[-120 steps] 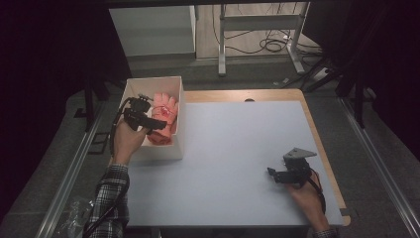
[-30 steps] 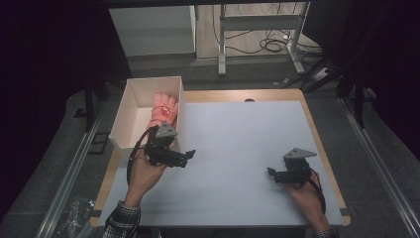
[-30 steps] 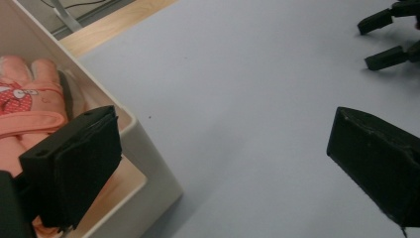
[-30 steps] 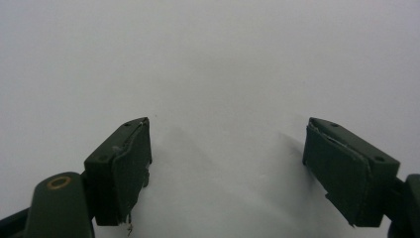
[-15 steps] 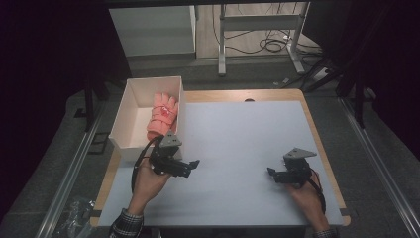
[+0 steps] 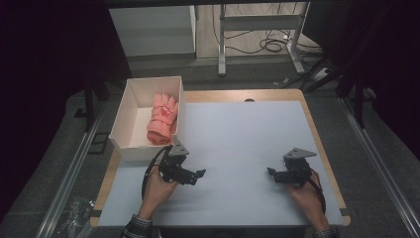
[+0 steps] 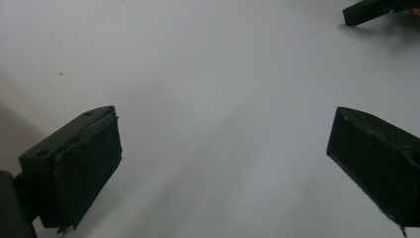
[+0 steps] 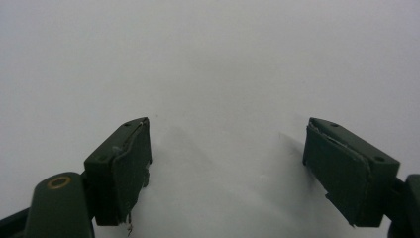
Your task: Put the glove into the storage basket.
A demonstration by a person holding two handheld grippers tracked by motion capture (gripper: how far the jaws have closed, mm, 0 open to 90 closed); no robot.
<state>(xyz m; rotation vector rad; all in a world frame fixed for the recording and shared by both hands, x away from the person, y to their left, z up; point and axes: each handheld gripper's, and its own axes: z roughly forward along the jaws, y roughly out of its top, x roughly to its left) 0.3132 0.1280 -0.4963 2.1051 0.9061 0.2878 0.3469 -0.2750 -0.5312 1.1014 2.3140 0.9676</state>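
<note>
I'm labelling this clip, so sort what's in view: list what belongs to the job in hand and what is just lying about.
Belongs to the job:
- pink gloves, lying in the white box
- left gripper, open and empty over the table
- right gripper, open and empty

Just lying about:
- cables on the floor beyond the table
- crumpled clear plastic on the floor at lower left

The left gripper (image 7: 223,163) is seen from behind its two black jaws, which are spread wide with nothing held between them; one jaw is set at the lower left, its flat pad turned inward, and the other at the lower right, cut off by the frame's edge; a pale, bare table surface (image 7: 213,74) is spread beneath them; a soft shadow is cast across it; the dark tip of the right gripper (image 7: 369,11) is caught at the upper right corner, well apart.
</note>
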